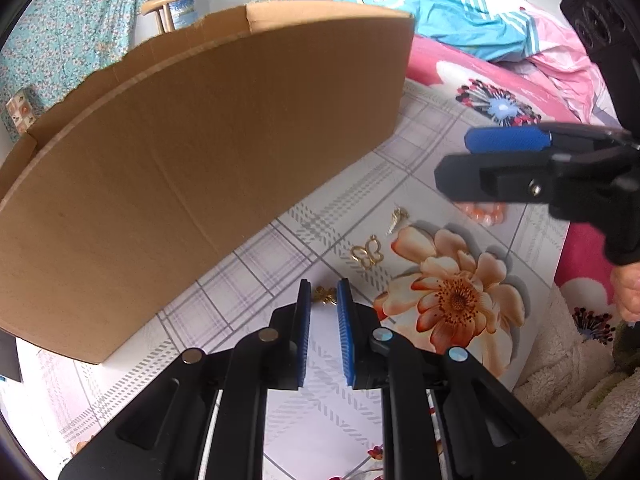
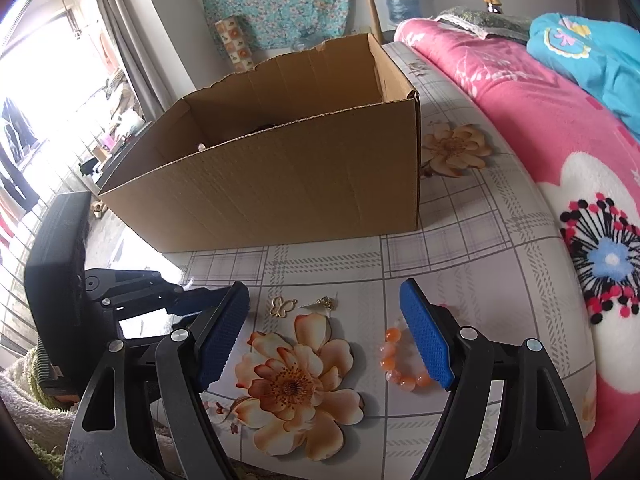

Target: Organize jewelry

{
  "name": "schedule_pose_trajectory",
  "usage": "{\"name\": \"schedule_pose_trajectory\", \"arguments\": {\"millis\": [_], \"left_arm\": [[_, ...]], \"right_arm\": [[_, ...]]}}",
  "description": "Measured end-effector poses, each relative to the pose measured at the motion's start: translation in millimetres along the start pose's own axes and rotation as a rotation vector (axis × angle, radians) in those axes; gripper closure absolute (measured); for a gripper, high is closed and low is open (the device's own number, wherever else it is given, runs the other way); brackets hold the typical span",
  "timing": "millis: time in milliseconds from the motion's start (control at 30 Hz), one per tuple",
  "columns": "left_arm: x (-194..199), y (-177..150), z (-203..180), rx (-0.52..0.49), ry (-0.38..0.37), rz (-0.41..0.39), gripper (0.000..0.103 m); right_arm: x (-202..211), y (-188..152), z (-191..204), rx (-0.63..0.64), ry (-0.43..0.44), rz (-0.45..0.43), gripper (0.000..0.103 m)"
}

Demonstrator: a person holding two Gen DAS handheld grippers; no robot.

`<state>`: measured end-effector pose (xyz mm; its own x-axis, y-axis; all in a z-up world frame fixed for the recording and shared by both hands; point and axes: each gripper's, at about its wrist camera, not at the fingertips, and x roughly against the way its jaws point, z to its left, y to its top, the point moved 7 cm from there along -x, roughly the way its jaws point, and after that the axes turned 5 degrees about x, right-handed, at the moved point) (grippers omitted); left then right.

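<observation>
My left gripper (image 1: 323,291) points down at the flowered tablecloth (image 1: 360,184), its blue pads shut on a small gold charm (image 1: 325,297). A gold butterfly pendant (image 1: 367,254) (image 2: 282,306) and a small gold earring (image 1: 396,218) (image 2: 322,304) lie just beyond it. My right gripper (image 2: 324,294) (image 1: 452,158) hangs open above an orange bead bracelet (image 2: 404,360) (image 1: 484,212), and its right finger hides part of the beads. Nothing is between its fingers. In the right wrist view the left gripper's black body (image 2: 132,288) is at the left, with its tips hidden.
An open cardboard box (image 1: 200,140) (image 2: 280,184) stands on the cloth just behind the jewelry, something dark inside it. A pink flowered blanket (image 2: 540,128) and blue fabric (image 2: 592,52) lie at the right. A fluffy white cloth (image 1: 568,380) covers the near edge.
</observation>
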<state>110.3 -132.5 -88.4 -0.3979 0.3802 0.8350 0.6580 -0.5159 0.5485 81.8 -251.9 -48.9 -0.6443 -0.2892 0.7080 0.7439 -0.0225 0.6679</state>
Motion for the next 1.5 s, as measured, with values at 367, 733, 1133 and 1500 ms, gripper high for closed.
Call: {"name": "schedule_pose_trajectory", "arguments": {"millis": [367, 733, 1133, 1500], "left_arm": [[0, 1, -1, -0.023, 0.021, -0.026, 0.091], [10, -4, 16, 0.049, 0.046, -0.033, 0.091], [16, -18, 40, 0.143, 0.069, -0.031, 0.091], [15, -18, 40, 0.149, 0.057, -0.041, 0.091]], "right_arm": [[3, 0, 0, -0.010, -0.004, -0.006, 0.031], [3, 1, 7, 0.021, -0.018, 0.001, 0.036], [-27, -3, 16, 0.115, -0.045, 0.109, 0.069], [-46, -8, 16, 0.132, -0.066, 0.181, 0.081]]}}
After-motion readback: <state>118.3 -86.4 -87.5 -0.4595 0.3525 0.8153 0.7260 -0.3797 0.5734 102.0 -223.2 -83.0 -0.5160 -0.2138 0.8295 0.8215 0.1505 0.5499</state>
